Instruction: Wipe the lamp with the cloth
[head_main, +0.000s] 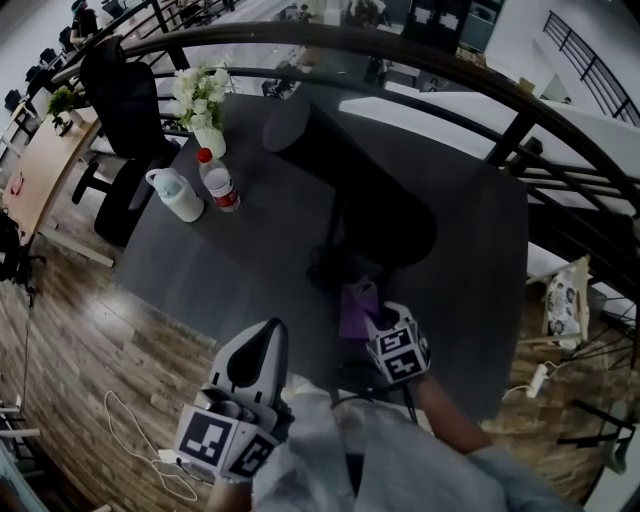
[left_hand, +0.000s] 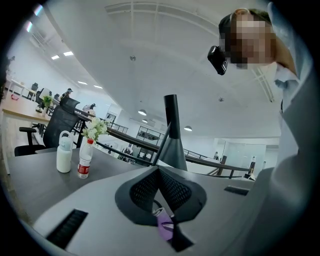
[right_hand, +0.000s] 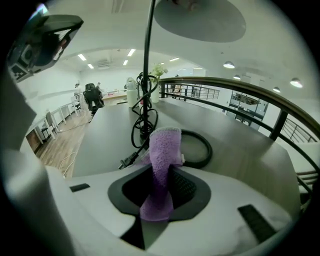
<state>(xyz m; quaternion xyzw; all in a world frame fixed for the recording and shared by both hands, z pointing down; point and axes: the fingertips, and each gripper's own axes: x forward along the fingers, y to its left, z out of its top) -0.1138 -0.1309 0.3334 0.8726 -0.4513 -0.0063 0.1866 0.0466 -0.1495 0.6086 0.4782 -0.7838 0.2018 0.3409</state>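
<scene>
The lamp (head_main: 350, 190), black with a wide dark shade, stands mid-table on the dark table (head_main: 230, 270). My right gripper (head_main: 372, 322) is shut on the purple cloth (head_main: 357, 312) just in front of the lamp's base (head_main: 335, 272). In the right gripper view the cloth (right_hand: 162, 150) stands up out of the shut gripper (right_hand: 160, 172), short of the ring base (right_hand: 197, 147), the pole (right_hand: 146, 50) and the coiled cord (right_hand: 142, 120). My left gripper (head_main: 268, 335) hangs at the table's near edge, shut (left_hand: 159, 172) and pointing at the lamp pole (left_hand: 171, 120). A purple scrap (left_hand: 165, 227) shows low in its gap.
At the table's far left stand a white jug (head_main: 178, 195), a red-capped water bottle (head_main: 218, 180) and a vase of white flowers (head_main: 203, 100). A black office chair (head_main: 125, 110) is behind them. A curved railing (head_main: 500, 80) runs past the far side. A white cable (head_main: 130, 430) lies on the wooden floor.
</scene>
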